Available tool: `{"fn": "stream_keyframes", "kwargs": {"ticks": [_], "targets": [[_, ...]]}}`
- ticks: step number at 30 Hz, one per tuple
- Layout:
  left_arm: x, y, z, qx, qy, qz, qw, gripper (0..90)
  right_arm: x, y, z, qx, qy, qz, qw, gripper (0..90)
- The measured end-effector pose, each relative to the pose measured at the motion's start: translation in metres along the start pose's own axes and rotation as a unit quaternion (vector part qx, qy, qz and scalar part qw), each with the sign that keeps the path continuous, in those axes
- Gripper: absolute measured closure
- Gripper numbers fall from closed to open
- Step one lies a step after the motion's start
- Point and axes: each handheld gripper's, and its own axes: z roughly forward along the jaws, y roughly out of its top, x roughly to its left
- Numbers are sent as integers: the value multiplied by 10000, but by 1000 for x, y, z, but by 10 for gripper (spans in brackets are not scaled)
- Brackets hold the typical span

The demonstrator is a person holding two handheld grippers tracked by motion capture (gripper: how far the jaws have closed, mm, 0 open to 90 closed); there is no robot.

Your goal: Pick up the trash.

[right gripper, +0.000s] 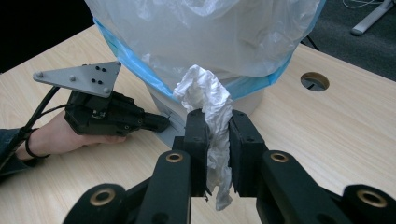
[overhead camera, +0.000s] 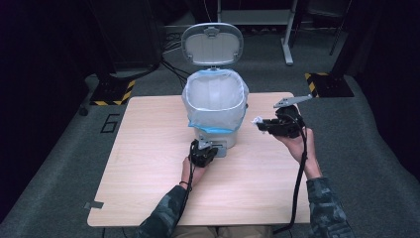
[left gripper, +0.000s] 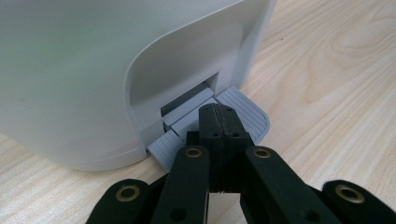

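A small white pedal bin stands at the back middle of the wooden table. Its lid is up, and a clear bag with a blue rim lines it. My left gripper is shut, its tips pressed down on the grey pedal at the bin's foot. My right gripper is shut on a crumpled white tissue. It hovers to the right of the bin, below the rim, pointing toward the bag.
A round cable hole is cut in the table near the bin. Grey carpet surrounds the table, with yellow-black taped stand feet behind it. Cables trail from both grippers toward the table's front edge.
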Motion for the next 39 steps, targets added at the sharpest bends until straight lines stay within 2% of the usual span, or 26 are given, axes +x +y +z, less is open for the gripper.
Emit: {"fn": "stream_keyframes", "kwargs": {"ticks": [8,17,23,39], "targets": [[0,0,0,5,7,9,10000,900,0,6,1,22,-13,-29,10000,793],[0,0,0,-1,-2,-3,10000,899,2,11,-8,-89,-29,-109,9999,794],[0,0,0,0,0,0,10000,899,0,14,-7,-76,1,-45,10000,796],[-1,0,0,-21,-11,-66,10000,900,9,50,-26,-248,-15,-262,9993,801]]}}
